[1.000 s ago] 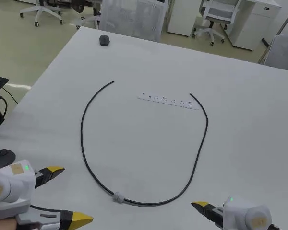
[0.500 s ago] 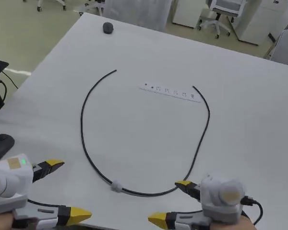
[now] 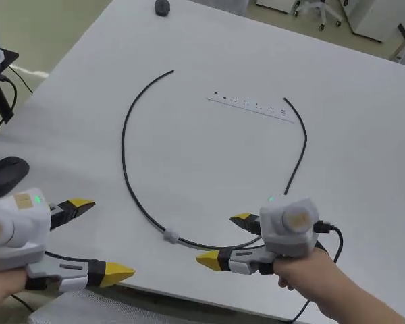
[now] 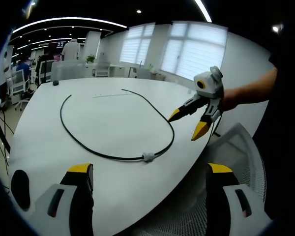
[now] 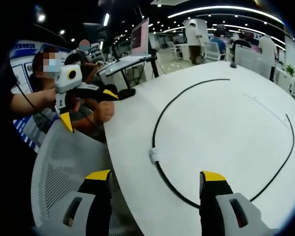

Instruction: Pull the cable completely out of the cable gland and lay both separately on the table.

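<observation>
- The cable (image 3: 125,155) is thin and black. It lies flat on the white table (image 3: 209,169) in a big open loop like a letter U, with both ends on the far side.
- The cable gland (image 3: 170,236) is a small, pale grey lump. It sits on the cable at the bottom of the loop, near the table's front edge.
- The left gripper (image 3: 111,237) is at the front edge, left of the gland. Its yellow-tipped jaws are wide apart and hold nothing.
- The right gripper (image 3: 215,237) is just right of the gland, over the cable. Its jaws are apart too and hold nothing.
</observation>
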A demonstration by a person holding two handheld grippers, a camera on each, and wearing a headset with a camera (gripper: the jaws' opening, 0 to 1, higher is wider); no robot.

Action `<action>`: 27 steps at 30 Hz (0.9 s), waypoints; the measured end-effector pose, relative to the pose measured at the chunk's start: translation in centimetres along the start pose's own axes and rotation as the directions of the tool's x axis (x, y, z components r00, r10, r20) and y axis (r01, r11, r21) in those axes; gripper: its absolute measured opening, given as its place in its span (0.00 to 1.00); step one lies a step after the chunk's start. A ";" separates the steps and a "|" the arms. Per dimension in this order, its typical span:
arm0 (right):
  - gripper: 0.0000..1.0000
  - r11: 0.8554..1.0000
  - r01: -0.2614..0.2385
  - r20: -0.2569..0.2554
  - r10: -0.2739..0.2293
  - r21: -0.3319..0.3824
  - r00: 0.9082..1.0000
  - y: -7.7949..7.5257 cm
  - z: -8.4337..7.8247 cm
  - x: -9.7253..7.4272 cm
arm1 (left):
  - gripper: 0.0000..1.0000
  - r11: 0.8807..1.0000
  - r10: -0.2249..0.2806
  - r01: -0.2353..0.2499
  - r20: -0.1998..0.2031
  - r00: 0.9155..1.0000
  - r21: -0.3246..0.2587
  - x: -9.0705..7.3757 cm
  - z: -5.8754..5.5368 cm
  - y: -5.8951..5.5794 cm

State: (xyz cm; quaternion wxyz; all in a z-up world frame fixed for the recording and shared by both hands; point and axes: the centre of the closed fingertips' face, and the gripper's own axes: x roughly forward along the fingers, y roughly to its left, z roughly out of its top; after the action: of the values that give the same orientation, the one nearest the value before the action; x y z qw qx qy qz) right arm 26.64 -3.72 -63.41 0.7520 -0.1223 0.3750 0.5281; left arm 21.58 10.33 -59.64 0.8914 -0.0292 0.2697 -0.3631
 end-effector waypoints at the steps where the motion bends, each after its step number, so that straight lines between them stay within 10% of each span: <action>1: 0.68 1.000 -0.003 -0.010 0.003 -0.004 1.000 0.0 0.0 0.2 | 0.95 1.000 0.002 -0.002 0.001 1.000 -0.001 0.0 0.0 0.1; 27: 0.39 0.995 -0.077 -0.182 0.066 -0.056 0.981 -0.9 0.1 7.1 | 0.90 1.000 0.010 -0.009 0.013 1.000 -0.021 0.8 -0.1 1.5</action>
State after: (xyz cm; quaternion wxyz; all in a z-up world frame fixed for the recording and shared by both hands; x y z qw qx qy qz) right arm 28.59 0.90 -68.44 0.6915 -0.1795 0.4289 0.5529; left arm 22.96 10.98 -60.46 0.8945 -0.0399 0.2677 -0.3558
